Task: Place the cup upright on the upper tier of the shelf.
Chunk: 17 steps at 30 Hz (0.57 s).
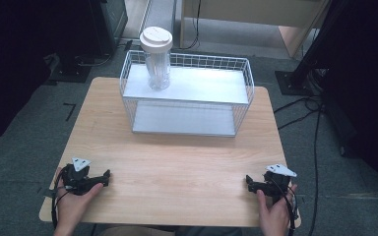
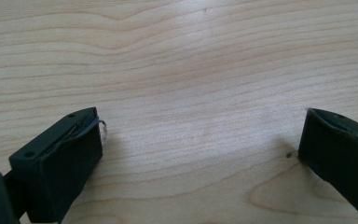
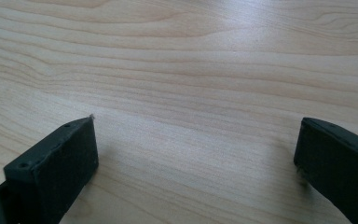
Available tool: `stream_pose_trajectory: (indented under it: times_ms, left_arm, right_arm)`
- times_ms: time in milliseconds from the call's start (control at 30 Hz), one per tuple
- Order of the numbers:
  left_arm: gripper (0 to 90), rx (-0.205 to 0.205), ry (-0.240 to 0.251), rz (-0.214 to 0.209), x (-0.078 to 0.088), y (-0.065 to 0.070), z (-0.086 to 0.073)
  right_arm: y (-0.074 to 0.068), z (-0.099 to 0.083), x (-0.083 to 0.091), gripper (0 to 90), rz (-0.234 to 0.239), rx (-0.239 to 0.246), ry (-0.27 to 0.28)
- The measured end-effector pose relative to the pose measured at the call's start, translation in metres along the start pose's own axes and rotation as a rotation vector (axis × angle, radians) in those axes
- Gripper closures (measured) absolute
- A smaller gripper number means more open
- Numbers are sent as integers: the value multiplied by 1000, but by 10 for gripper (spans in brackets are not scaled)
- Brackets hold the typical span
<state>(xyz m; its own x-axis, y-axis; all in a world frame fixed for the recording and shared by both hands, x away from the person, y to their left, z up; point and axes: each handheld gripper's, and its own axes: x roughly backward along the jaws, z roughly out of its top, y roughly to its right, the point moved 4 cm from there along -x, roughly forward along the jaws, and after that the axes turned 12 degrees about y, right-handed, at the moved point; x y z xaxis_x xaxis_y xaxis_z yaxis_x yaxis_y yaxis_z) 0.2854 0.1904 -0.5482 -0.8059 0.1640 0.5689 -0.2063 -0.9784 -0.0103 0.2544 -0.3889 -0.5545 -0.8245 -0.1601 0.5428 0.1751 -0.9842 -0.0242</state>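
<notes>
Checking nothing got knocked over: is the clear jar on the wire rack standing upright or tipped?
Upright. The clear jar stands on its base on the wire rack's top shelf, its cream lid on top.

Looks like a lab or test room — a small wooden bench [image 1: 177, 162] alone on grey carpet floor [image 1: 24, 142], black stand bases [image 1: 71, 69] at ten o'clock, cables [image 1: 300, 110] trailing at three o'clock.
</notes>
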Motion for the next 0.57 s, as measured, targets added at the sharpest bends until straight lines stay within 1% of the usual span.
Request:
stream_pose_trajectory:
  times_ms: [567]
  left_arm:
    - [0,3,-1,3,0,0,0]
  right_arm:
    - [0,0,0,0,-5,-2,0]
